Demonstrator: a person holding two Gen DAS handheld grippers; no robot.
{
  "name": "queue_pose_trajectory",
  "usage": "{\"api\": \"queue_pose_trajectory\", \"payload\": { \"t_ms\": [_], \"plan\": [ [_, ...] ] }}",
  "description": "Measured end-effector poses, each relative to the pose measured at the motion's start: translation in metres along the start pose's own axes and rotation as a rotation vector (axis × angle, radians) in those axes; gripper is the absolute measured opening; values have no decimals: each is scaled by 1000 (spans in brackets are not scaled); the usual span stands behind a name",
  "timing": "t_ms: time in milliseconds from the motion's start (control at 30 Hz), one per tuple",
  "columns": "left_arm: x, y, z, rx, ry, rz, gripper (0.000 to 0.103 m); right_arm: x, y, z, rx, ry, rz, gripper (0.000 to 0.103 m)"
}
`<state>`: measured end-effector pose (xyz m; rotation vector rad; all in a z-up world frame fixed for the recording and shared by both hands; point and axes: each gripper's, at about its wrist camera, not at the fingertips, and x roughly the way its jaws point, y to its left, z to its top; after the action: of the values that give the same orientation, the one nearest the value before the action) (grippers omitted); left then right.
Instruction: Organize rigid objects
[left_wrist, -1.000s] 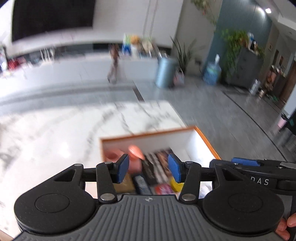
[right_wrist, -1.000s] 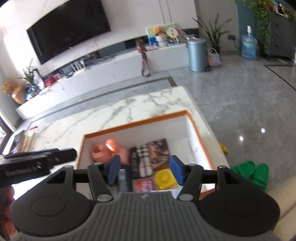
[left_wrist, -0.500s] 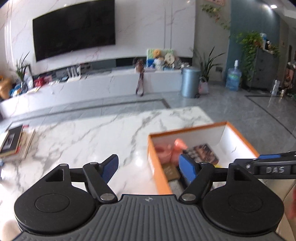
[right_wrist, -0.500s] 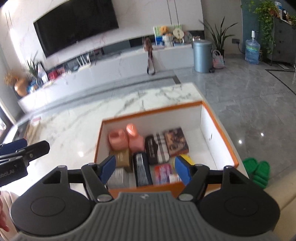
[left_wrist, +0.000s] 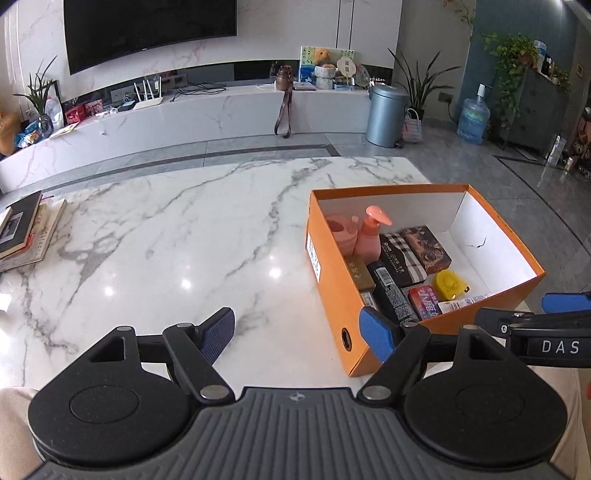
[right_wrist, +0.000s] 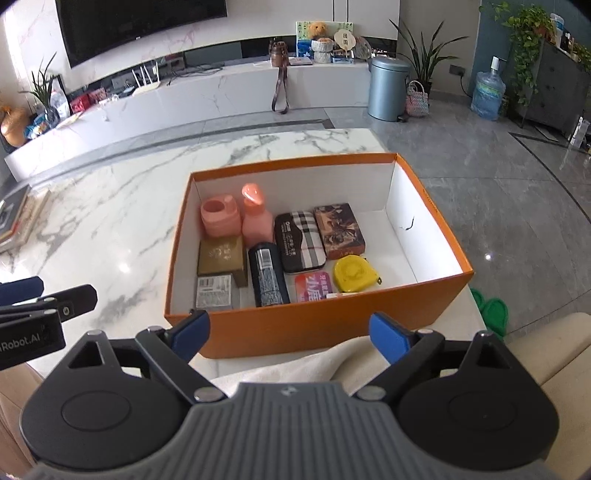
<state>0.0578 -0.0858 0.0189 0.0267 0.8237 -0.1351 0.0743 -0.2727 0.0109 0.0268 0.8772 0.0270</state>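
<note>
**Rigid objects all boxed; table looks bare of loose items**

Rigid objects sit packed in the orange box (right_wrist: 317, 325), which stands at the near right part of the marble table (left_wrist: 177, 236). Nearest the viewer, the right tool (right_wrist: 291, 330) hangs just short of the box's near wall, jaws spread wide and gripping nothing. The left tool (left_wrist: 301, 332) hovers over bare marble to the left of the box, likewise spread and empty.

Inside, along the near wall, lie a small silver packet (right_wrist: 214, 291), a black tube (right_wrist: 267, 275), a red card pack (right_wrist: 314, 288) and a yellow tape measure (right_wrist: 352, 273); a white tube beside them is mostly hidden by the wall. Behind these come a gold box (right_wrist: 221, 254), a plaid case (right_wrist: 300, 242) and a brown patterned box (right_wrist: 340, 230). Farthest in stand a pink cup (right_wrist: 219, 216) and a pink pump bottle (right_wrist: 256, 218), upright at the far left corner. The right third of the box floor is free.

Judging from this, the sorting seems finished or nearly so: no loose item shows on the table apart from a stack of books (left_wrist: 26, 232) at the far left edge, which may not belong to the task.
</note>
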Motion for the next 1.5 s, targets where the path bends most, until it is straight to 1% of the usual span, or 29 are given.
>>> {"api": "queue_pose_trajectory", "payload": {
  "t_ms": [133,267,933,1500],
  "plan": [
    [3,3,0,-6,10,-4,90,3,3,2,-12,-8,-25,94],
    [3,6,1,-10,9,-10,90,8,4,3,-11,8,-30,94],
    [2,6,-1,-5,14,5,90,14,5,-1,-3,40,-20,94],
    [-2,7,-2,-4,6,7,90,14,6,-2,-4,42,-20,94]
  ]
}}
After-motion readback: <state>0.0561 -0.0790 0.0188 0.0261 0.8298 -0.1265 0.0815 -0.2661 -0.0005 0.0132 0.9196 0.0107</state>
